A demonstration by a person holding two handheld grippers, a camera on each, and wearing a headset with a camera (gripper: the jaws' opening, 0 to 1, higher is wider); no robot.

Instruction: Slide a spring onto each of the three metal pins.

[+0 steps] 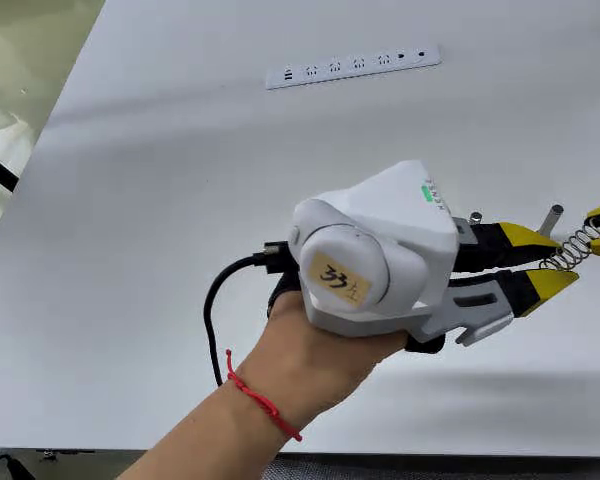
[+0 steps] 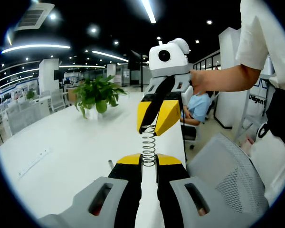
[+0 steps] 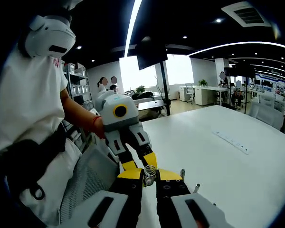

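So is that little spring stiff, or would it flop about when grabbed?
Probably springy rather than stiff: the spring is thin wire in open coils, so it should bend easily. So thin, it's likely very light. Being round, it may roll or ping away if the left hand-held gripper slips.

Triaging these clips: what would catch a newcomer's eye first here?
A spring gripped at both ends, between the left hand-held gripper and the right hand-held gripper, at the head view's right edge. Beside it, on the white table, stand a bare metal pin and a second pin.
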